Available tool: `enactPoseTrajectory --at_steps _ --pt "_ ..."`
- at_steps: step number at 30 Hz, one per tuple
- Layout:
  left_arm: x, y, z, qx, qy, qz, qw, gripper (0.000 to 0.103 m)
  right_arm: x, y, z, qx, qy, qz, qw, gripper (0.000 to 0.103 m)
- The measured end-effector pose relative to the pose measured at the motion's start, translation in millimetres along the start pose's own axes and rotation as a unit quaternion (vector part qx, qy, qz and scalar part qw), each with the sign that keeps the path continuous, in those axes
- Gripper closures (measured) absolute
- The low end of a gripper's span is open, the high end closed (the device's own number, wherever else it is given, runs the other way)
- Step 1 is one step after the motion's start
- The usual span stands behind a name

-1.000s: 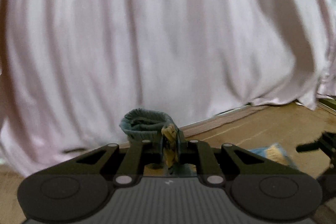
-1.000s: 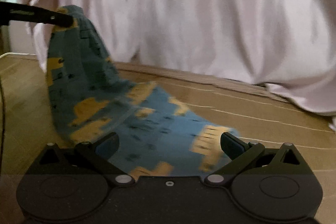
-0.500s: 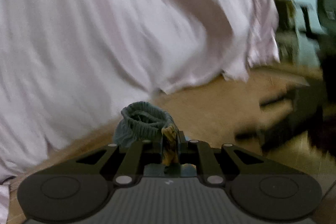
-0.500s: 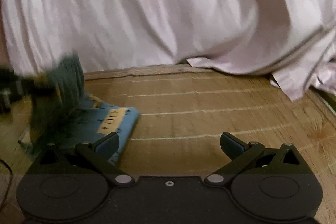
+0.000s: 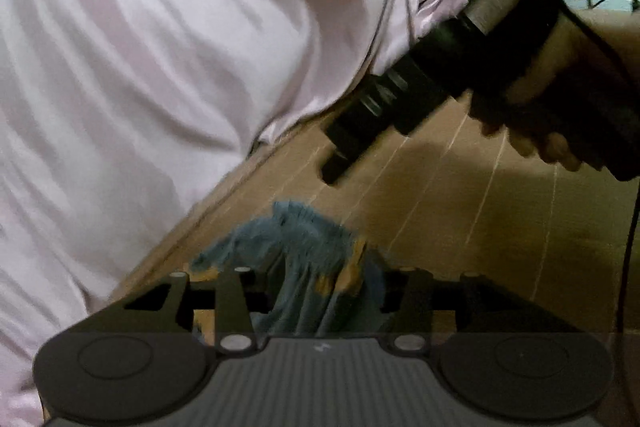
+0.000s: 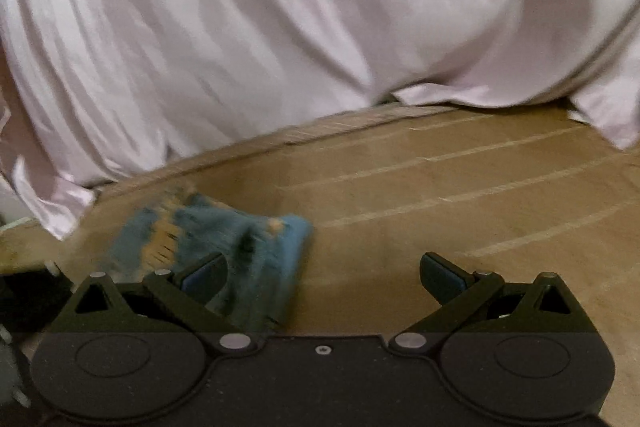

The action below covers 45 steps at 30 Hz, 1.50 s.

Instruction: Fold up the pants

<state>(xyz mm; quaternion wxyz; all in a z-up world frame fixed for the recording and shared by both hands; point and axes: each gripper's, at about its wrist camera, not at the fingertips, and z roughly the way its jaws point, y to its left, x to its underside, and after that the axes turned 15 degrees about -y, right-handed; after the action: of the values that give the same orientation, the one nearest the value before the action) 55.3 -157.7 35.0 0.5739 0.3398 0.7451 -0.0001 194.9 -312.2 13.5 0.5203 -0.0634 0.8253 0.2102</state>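
left gripper [image 5: 320, 303]: fingers hidden behind pants [image 5: 308, 263], state unclear | right gripper [image 6: 324, 273]: fingers spread, empty, beside pants

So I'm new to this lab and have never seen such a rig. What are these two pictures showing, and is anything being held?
No robot here: a person holds a two-finger gripper in each hand, and each gripper carries a camera looking along its fingers. In the left camera's picture, the left gripper has blue-and-yellow patterned pants bunched between its fingers; blur hides whether it still clamps them. The right hand shows there too. In the right camera's picture, the right gripper is open and empty, with the pants lying on the wooden surface. Pale pink cloth hangs behind.
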Motion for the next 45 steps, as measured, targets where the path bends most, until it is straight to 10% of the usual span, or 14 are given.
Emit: enactPoseTrajectory --at_steps 6,11,17,32,37,45 --pt "14 12 15 -0.014 0.069 -0.016 0.9974 0.056 -19 33 56 -0.062 0.052 -0.013 0.997 0.006" --pt "15 18 14 0.0 0.074 -0.037 0.9965 0.082 -16 36 75 -0.04 0.072 0.004 0.997 0.055" --pt "10 27 4 0.02 0.068 -0.048 0.9963 0.096 -13 33 63 -0.026 0.068 0.02 0.997 0.091" --pt "20 39 0 0.085 0.053 -0.074 0.9923 0.095 0 27 37 0.031 0.069 -0.017 0.997 0.085" --pt "15 54 -22 0.094 0.037 -0.114 0.9883 0.047 -6 30 18 0.058 0.05 -0.05 0.996 0.053" --pt "32 111 -36 -0.03 0.064 -0.196 0.9781 0.017 5 52 2 0.055 0.057 -0.054 0.995 0.02"
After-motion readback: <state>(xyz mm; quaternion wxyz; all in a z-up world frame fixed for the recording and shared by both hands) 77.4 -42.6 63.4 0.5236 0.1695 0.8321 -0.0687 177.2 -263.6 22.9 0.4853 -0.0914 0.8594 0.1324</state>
